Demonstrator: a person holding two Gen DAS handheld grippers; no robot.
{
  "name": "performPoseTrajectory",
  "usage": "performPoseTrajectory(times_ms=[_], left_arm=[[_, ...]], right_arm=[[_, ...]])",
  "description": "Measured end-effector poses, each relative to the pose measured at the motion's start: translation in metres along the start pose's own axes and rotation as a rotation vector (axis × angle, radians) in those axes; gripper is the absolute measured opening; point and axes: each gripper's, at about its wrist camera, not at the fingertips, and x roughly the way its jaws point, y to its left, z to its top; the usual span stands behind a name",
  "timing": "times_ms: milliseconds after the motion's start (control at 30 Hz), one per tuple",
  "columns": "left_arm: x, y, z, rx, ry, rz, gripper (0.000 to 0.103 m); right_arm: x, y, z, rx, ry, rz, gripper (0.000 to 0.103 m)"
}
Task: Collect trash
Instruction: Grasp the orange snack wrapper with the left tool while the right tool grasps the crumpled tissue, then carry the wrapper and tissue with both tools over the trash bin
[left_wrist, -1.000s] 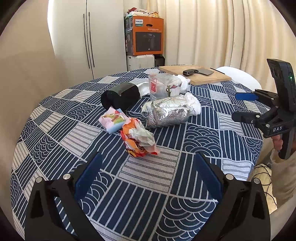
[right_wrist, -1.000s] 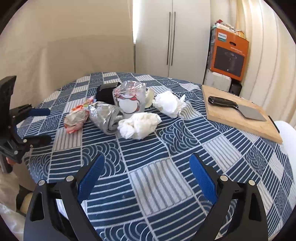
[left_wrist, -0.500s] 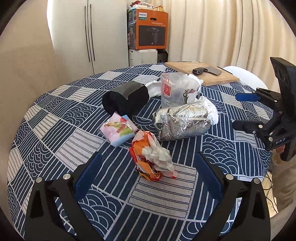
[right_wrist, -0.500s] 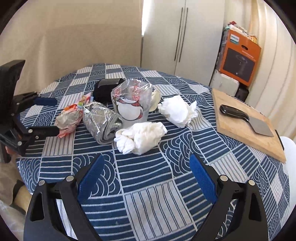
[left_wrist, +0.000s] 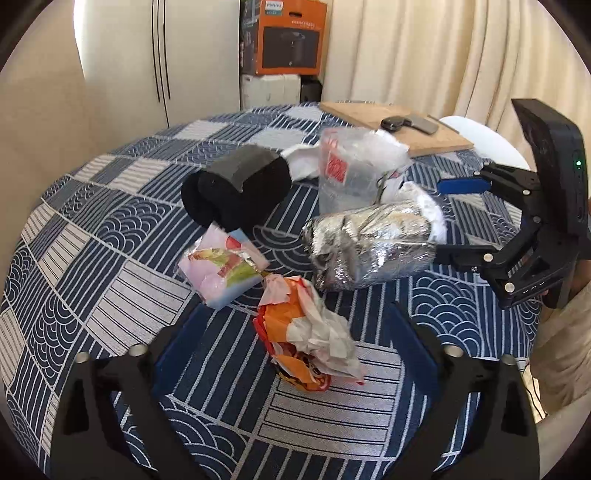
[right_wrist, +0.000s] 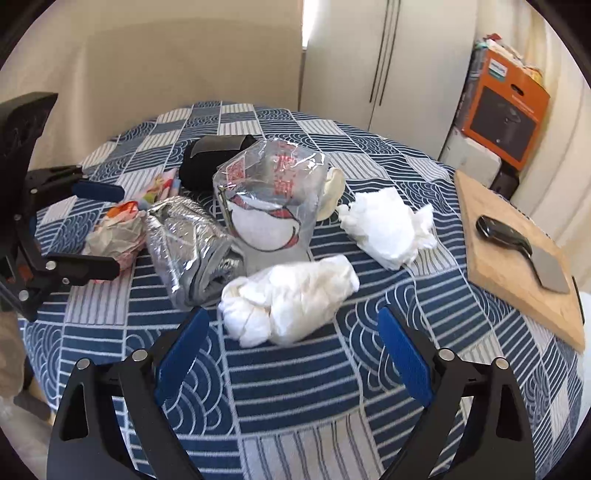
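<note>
Trash is piled on a round table with a blue patterned cloth (left_wrist: 92, 236). A crumpled orange wrapper (left_wrist: 308, 336) lies between the open jaws of my left gripper (left_wrist: 295, 343). Behind it lie a pastel packet (left_wrist: 221, 269), a silver foil bag (left_wrist: 369, 247), a black roll (left_wrist: 236, 192) and a clear plastic bag (left_wrist: 351, 170). My right gripper (right_wrist: 293, 341) is open, its jaws either side of a crumpled white tissue wad (right_wrist: 291, 299). A second white tissue (right_wrist: 388, 225) lies further back, right of the clear bag (right_wrist: 273, 206). The foil bag (right_wrist: 192, 247) and orange wrapper (right_wrist: 114, 232) show to the left.
A wooden cutting board (right_wrist: 517, 254) with a cleaver (right_wrist: 524, 251) lies at the table's right side. A white chair (left_wrist: 487, 136) stands behind the table. An orange box (left_wrist: 288, 37) and white cupboards (left_wrist: 159, 55) stand by the wall.
Both grippers have moved forward and down toward the table. The orange wrapper now sits between the left jaws, and the white tissue wad between the right jaws. Both stay open.
</note>
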Motion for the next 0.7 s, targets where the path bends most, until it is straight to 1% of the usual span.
performPoseTrajectory(times_ms=[33,67,100,233,600,700], left_arm=[[0.004,0.002,0.001,-0.005,0.02,-0.013,0.07],[0.007,0.002,0.0,-0.008,0.033,-0.031,0.059],[0.011,0.003,0.0,-0.013,0.051,-0.055,0.047],[0.008,0.002,-0.005,-0.004,0.046,-0.039,0.047],[-0.015,-0.011,-0.009,0.046,0.015,0.038,0.047],[-0.021,-0.016,-0.013,0.052,0.0,0.042,0.047]], right_arm=[[0.003,0.0,0.002,-0.004,0.009,0.002,0.074],[0.007,-0.001,0.003,-0.003,0.021,0.025,0.059],[0.009,-0.002,0.004,0.001,0.03,0.046,0.059],[0.007,0.0,0.003,-0.022,0.017,0.029,0.057],[-0.018,-0.004,-0.012,-0.011,-0.013,0.012,0.057],[-0.026,-0.002,-0.017,-0.012,-0.01,-0.002,0.057]])
